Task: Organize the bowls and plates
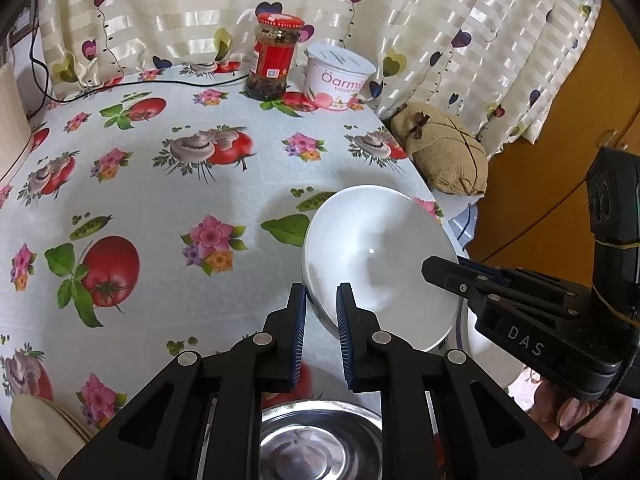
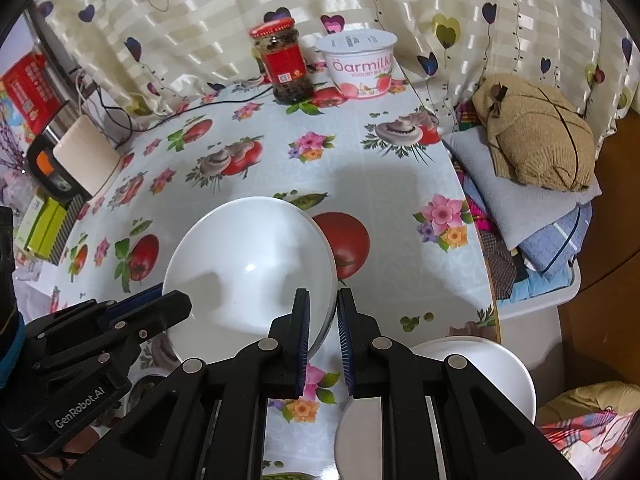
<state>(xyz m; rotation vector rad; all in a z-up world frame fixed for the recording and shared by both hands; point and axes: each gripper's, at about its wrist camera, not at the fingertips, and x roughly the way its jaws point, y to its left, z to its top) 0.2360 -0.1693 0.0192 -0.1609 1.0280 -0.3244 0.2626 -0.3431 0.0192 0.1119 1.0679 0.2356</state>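
Note:
A white bowl (image 1: 376,256) is held tilted above the table between both grippers. My left gripper (image 1: 321,300) is shut on its left rim. My right gripper (image 2: 323,304) is shut on its right rim; the bowl also shows in the right wrist view (image 2: 248,268). The right gripper appears in the left wrist view (image 1: 444,276), and the left gripper in the right wrist view (image 2: 176,304). A steel bowl (image 1: 320,440) sits below my left gripper. Another white bowl (image 2: 480,376) sits at the table's right front edge. Cream plates (image 1: 40,428) lie at the front left.
A red-lidded jar (image 1: 276,56) and a yogurt tub (image 1: 340,76) stand at the back of the patterned tablecloth (image 1: 160,184). A brown sack (image 2: 536,132) on folded cloths lies off the table's right edge. A cable (image 1: 120,88) runs along the back left.

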